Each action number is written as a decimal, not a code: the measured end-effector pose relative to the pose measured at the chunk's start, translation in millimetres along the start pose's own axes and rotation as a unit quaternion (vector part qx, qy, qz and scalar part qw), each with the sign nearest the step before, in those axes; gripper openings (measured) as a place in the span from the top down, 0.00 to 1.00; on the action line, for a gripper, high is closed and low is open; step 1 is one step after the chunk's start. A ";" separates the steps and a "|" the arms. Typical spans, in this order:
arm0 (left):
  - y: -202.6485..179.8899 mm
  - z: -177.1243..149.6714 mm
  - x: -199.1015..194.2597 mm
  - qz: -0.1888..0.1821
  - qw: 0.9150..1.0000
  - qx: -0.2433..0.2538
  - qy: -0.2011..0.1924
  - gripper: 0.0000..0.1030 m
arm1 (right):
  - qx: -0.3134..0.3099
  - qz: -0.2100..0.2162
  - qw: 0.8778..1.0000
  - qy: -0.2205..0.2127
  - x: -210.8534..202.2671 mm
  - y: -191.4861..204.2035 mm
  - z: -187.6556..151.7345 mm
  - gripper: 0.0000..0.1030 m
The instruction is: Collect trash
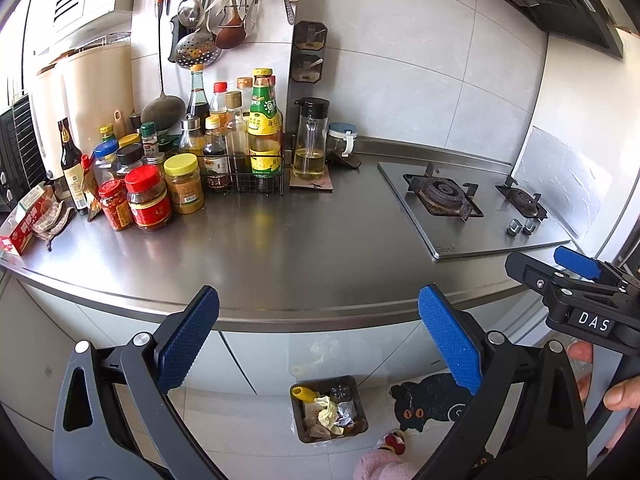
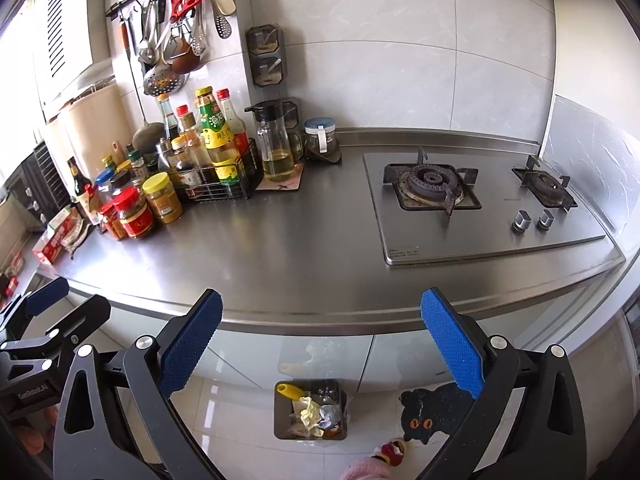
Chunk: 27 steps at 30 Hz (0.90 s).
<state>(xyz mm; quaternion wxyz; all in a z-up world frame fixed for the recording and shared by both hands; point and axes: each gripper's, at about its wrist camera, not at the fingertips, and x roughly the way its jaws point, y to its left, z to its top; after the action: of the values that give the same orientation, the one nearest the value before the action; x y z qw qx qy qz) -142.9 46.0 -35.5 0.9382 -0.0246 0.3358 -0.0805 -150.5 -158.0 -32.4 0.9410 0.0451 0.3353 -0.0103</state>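
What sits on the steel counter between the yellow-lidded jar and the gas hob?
Nothing: between the yellow-lidded jar and the stainless gas hob the steel counter is bare, reflections only. Both wrist views show it, the right one most clearly.

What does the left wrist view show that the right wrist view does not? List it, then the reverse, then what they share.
Only the left wrist view shows the right gripper from outside, marked DAS, with the person's fingers on its handle.

Only the right wrist view shows the left gripper from outside, at its lower left edge.

Both show the steel counter, the gas stove, the crowd of condiment bottles, the hanging utensils and, on the floor below, the trash bin with crumpled paper in it. Each view's own gripper is open and empty.
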 end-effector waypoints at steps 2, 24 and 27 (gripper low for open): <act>-0.1 2.3 2.2 0.004 1.000 0.002 -0.001 0.08 | 0.000 -0.004 1.000 0.000 1.2 -1.7 2.0 0.03; -24.1 13.0 15.0 0.003 1.000 0.023 0.002 0.08 | -0.003 -0.007 1.000 0.003 6.3 -13.5 7.1 0.03; -25.2 12.3 15.2 0.003 1.000 0.024 0.001 0.08 | -0.008 -0.007 1.000 0.001 6.7 -13.3 6.8 0.03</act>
<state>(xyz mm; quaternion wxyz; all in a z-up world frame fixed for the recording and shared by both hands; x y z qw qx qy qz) -126.9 18.5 -33.0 0.9383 -0.0003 0.3351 -0.0855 -141.6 -171.8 -32.5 0.9407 0.0353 0.3370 -0.0142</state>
